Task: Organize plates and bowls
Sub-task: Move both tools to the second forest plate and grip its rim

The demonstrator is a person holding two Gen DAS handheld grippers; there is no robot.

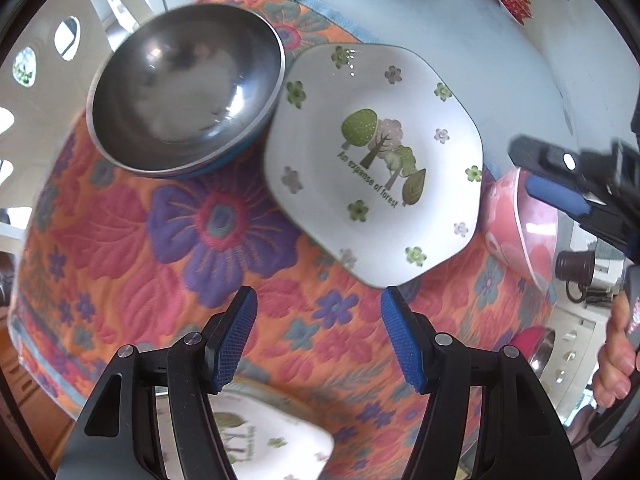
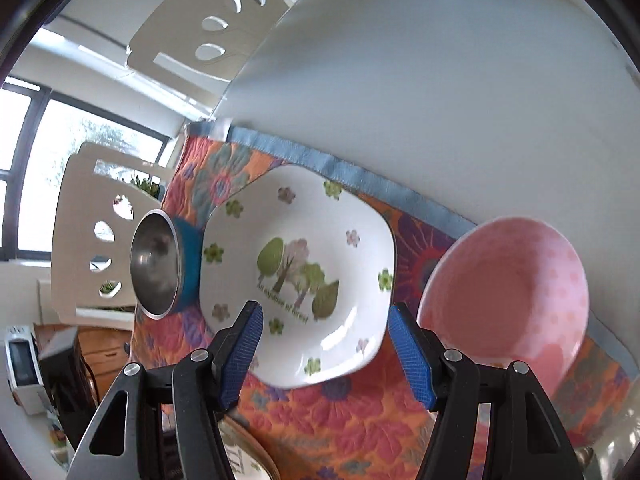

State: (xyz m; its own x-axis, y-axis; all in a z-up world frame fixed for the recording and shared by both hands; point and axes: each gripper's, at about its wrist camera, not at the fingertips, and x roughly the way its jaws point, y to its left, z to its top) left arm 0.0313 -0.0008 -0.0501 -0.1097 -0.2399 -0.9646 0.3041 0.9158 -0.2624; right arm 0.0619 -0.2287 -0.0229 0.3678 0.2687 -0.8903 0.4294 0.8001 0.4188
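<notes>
Stainless steel bowl (image 1: 186, 90) sits upper left in the left wrist view, on the floral quilted cloth (image 1: 132, 240), its rim touching the white tree-print plate (image 1: 374, 160) at frame centre. We note a blue layer under the steel bowl's rim. A second white plate (image 1: 276, 440) shows at the bottom edge, partly hidden by the left gripper (image 1: 318, 340), whose blue pads are spread with nothing between them. At right, the right gripper (image 1: 560, 188) appears blurred near the rim of the pink bowl (image 1: 520, 224); contact we cannot tell. The grey counter (image 1: 440, 20) fills the upper right.

In the right wrist view, we see the right gripper (image 2: 324, 350) spread wide and empty, low in the frame over the near edge of the white tree-print plate (image 2: 296, 276). The pink bowl (image 2: 508, 292) lies at right, just beside the plate; the stainless steel bowl (image 2: 156, 264) stands at left, touching it. All rest on the floral quilted cloth (image 2: 352, 432).
</notes>
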